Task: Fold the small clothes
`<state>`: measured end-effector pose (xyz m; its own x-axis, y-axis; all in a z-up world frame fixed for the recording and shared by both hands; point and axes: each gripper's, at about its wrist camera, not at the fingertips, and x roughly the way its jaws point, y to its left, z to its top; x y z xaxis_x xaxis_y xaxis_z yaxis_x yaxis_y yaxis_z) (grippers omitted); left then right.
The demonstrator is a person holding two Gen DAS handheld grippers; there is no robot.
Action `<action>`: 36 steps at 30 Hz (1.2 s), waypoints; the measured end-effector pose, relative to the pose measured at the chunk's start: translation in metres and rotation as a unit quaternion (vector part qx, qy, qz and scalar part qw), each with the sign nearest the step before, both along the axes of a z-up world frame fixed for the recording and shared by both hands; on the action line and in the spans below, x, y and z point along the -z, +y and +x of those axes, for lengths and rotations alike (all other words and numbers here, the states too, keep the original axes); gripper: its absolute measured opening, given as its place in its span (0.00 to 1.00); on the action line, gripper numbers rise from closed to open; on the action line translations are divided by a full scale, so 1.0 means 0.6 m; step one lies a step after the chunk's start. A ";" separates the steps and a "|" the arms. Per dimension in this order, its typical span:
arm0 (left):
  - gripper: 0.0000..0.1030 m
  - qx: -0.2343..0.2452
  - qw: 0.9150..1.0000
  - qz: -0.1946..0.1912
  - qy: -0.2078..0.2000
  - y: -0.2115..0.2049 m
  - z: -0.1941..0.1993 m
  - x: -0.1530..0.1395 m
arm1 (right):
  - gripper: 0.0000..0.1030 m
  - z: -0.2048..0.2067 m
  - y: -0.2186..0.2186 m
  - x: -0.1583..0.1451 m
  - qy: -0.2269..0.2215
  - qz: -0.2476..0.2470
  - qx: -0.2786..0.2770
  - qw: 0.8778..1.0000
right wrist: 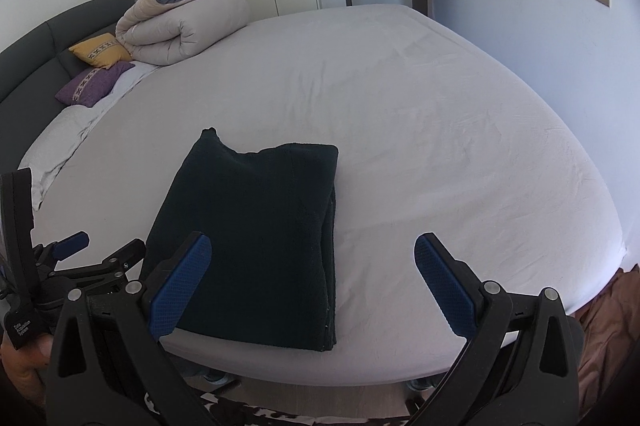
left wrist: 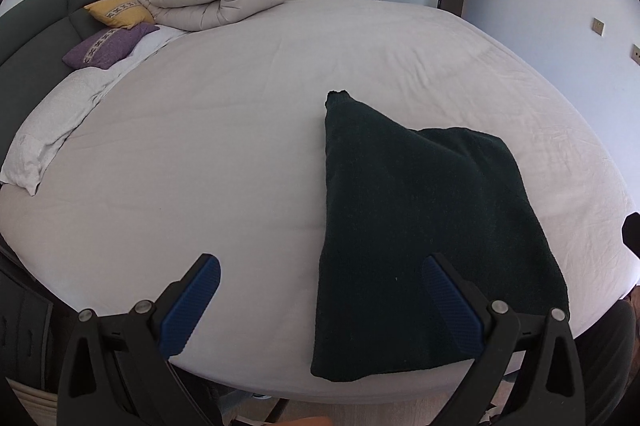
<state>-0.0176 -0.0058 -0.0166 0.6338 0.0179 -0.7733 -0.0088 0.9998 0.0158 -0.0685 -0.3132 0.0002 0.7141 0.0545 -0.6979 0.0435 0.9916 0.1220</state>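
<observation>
Dark green garment (right wrist: 256, 238), folded into a flat rectangle near bed's (right wrist: 400, 129) front edge

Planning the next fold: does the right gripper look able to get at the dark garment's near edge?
Probably yes. The right gripper hangs open just above the folded dark garment near the bed edge, nothing lies between them, and the left gripper sits off to the side.

Your left gripper (left wrist: 322, 276) hangs with its blue-padded fingers spread wide, gripping nothing. Your right gripper (right wrist: 312, 256) is spread just as wide and empty, with the left one low off its left finger.
</observation>
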 end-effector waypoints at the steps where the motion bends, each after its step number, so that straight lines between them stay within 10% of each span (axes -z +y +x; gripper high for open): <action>1: 1.00 -0.001 1.000 0.000 0.001 0.000 0.001 0.001 | 1.00 0.002 -0.001 0.005 0.003 0.001 0.002 1.000; 36: 1.00 -0.001 1.000 -0.015 0.018 0.009 0.005 0.019 | 1.00 0.021 0.023 0.027 0.035 -0.001 0.002 0.999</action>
